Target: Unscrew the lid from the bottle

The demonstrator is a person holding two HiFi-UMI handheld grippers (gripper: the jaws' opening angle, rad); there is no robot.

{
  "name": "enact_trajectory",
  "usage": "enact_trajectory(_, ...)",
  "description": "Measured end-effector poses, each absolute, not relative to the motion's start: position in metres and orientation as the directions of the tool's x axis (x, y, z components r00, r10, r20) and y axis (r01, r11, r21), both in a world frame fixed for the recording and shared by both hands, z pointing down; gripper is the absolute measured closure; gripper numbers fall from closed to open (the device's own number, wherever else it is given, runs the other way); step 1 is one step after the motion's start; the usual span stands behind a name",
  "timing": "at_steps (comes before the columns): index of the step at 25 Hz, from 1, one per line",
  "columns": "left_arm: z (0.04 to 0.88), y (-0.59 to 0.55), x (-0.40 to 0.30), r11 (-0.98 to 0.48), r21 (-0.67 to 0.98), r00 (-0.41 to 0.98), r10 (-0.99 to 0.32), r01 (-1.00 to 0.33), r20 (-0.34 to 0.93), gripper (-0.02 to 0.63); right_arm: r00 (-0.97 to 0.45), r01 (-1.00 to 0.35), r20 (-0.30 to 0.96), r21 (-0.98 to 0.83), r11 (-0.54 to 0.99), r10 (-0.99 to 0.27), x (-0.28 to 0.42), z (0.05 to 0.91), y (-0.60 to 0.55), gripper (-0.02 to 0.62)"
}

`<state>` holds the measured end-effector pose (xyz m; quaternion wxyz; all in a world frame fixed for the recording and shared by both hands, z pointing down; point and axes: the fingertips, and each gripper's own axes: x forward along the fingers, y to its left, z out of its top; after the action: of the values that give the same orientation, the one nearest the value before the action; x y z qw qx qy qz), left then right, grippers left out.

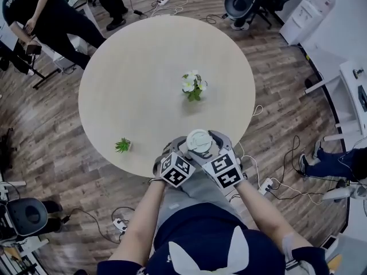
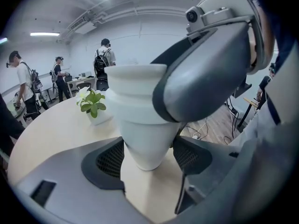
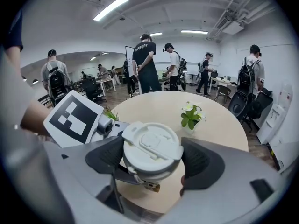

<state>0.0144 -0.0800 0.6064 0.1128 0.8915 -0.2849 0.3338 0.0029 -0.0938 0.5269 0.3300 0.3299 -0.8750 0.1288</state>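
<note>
A white bottle point(image 2: 140, 125) stands at the near edge of the round table point(image 1: 132, 79), right in front of the person. Its white lid point(image 1: 198, 140) with a flip tab faces up. My left gripper point(image 2: 147, 155) is shut on the bottle's tapered lower body, a pad pressed against each side. My right gripper point(image 3: 152, 160) reaches in from above and is shut on the lid point(image 3: 152, 148), its pads against the rim on both sides. In the head view both grippers, the left point(image 1: 182, 151) and the right point(image 1: 207, 148), crowd around the bottle, so its body is hidden there.
A small pot of white flowers point(image 1: 194, 87) stands mid-table, beyond the bottle. A tiny green plant point(image 1: 123, 145) sits at the table's near left edge. People stand beyond the far left of the table point(image 1: 51, 13). Office chairs and cables lie around on the wooden floor.
</note>
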Motion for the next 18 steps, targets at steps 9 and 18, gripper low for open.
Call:
enact_trajectory(9,0.6049,-0.0805,0.0138,-0.813,0.01,0.616,-0.433,-0.582,0.658,0.279,-0.63,-0.383,0.734,-0.007,0.924,-0.255,-0.0003,0.5303,-0.0868,0.207)
enact_trajectory(18,0.606,-0.0812,0.0139,-0.815,0.014,0.616,-0.426,-0.58,0.663,0.279,-0.524,-0.02,0.851,-0.011,1.0,-0.001,0.0035,0.5371,-0.0829,0.21)
